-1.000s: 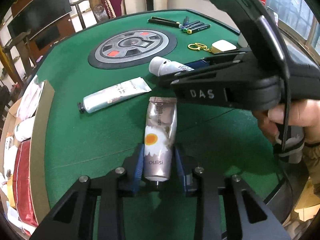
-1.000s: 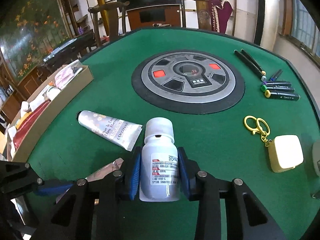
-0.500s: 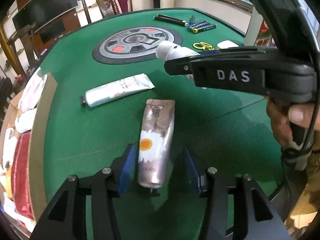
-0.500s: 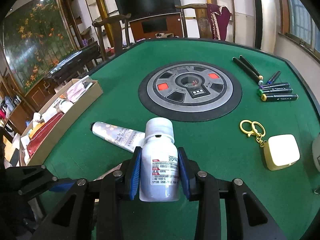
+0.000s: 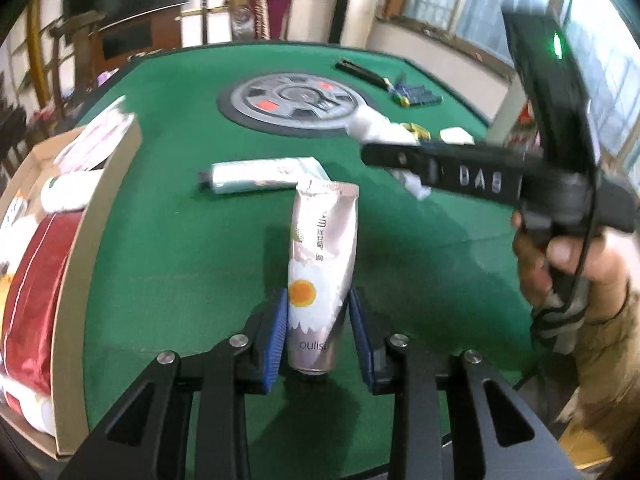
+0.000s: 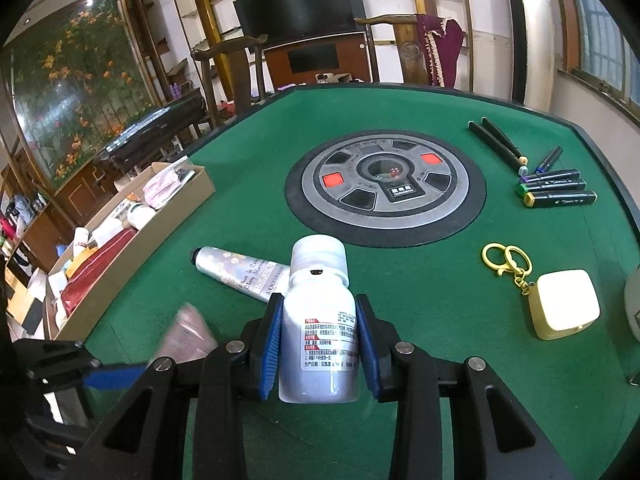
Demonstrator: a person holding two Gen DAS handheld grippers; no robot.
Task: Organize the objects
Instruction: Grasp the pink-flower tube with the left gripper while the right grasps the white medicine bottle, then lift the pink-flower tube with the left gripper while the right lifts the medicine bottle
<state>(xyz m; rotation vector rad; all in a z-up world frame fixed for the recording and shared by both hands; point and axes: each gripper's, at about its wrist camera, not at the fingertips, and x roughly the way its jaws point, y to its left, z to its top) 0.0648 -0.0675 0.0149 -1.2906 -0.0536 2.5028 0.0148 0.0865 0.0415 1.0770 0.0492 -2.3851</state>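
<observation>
Left gripper (image 5: 318, 332): fingers have just closed in again on the silver daisy-print cream tube (image 5: 322, 276), pads pressing its lower end, crimped end raised off the green worktop (image 5: 180, 264). Right gripper (image 6: 316, 342): fingers clamped on the white pill bottle (image 6: 318, 320), held above the worktop's near edge. A pale L'Occitane tube (image 6: 240, 274) lies flat towards the left edge, near the cardboard box (image 6: 132, 256) there. Markers (image 6: 556, 192) rest at the far right corner.

silver daisy-print tube (image 5: 320, 280) lifted off green felt, white labelled bottle (image 6: 318, 320) held upright
</observation>
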